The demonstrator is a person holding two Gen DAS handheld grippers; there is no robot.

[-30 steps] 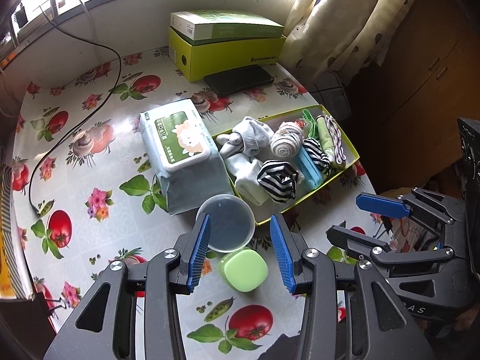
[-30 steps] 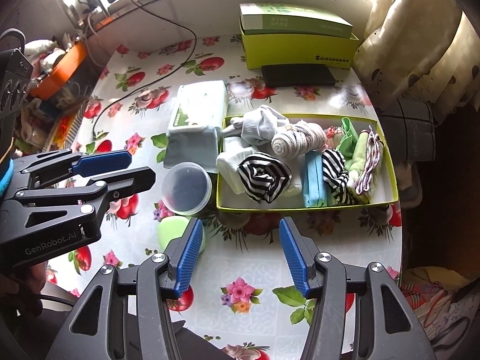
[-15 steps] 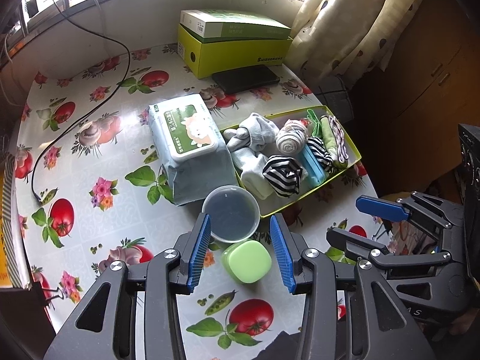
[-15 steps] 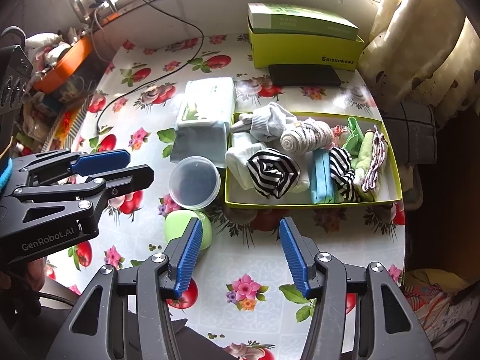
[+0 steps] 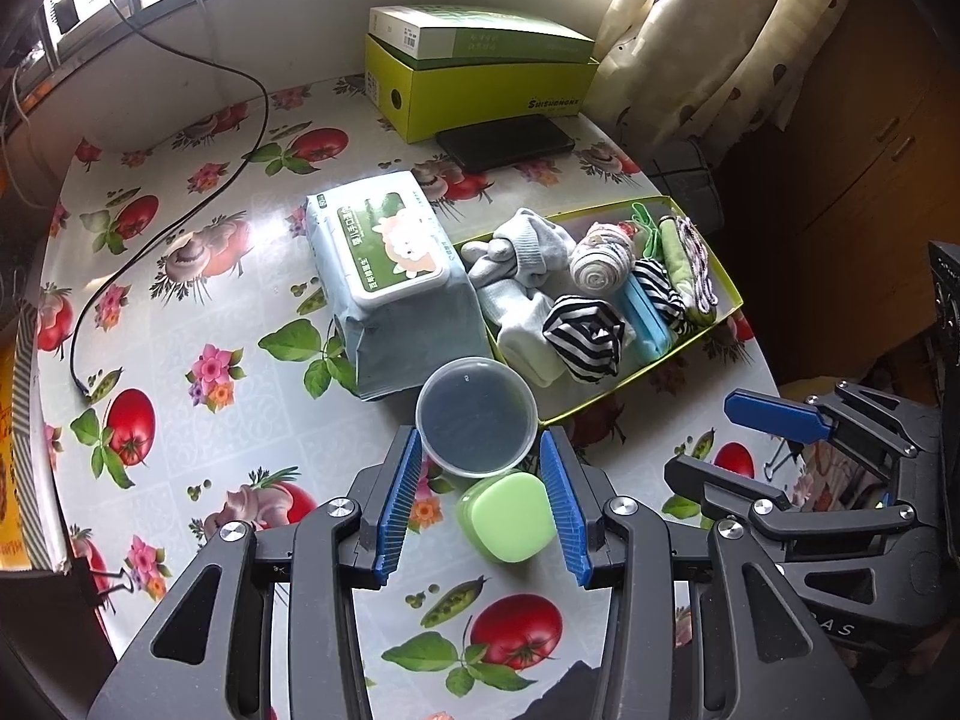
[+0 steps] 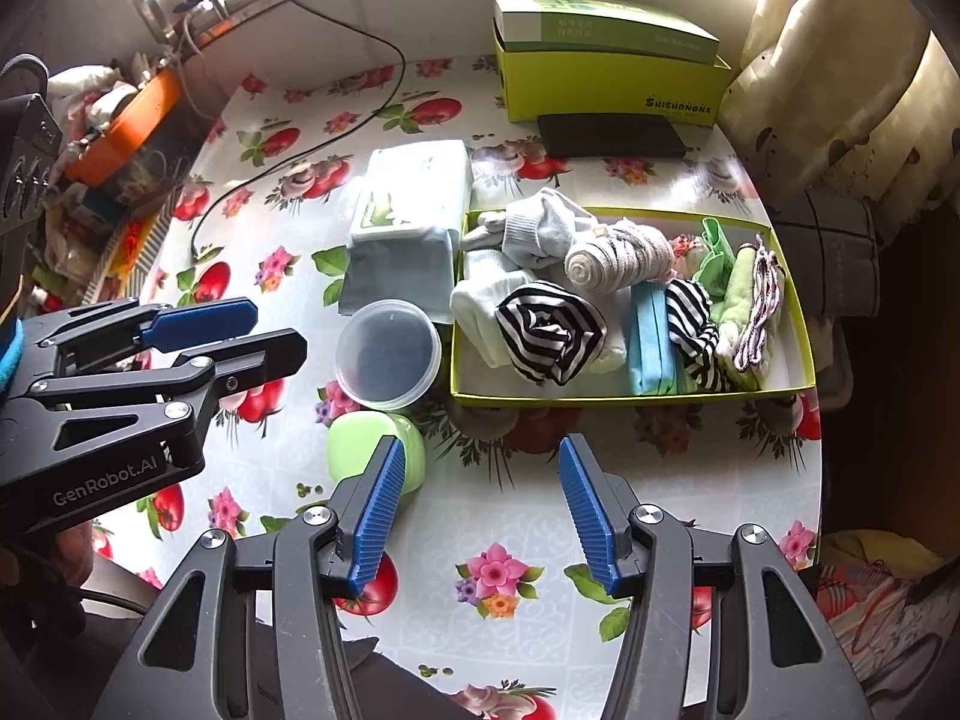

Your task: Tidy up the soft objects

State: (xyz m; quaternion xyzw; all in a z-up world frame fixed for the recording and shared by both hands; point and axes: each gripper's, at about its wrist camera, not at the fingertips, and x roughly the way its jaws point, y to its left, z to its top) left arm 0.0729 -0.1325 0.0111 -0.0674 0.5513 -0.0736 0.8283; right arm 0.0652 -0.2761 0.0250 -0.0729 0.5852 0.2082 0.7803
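Your left gripper hangs over the near part of the table with its jaws spread and nothing between them; the green case lies on the cloth below the gap, and the round tub sits just past the fingertips, touching the case's far edge. Your right gripper is also spread wide and holds nothing, hovering over bare tablecloth in front of the tray. The socks are all in that tray: a striped roll at the near left, white socks beside it, a grey pair at the far left corner, a beige roll in the middle, then a blue pouch, another striped sock and green socks toward the right end. A wipes pack lies against the tray's left wall. Behind it, a black wallet rests in front of two stacked boxes.
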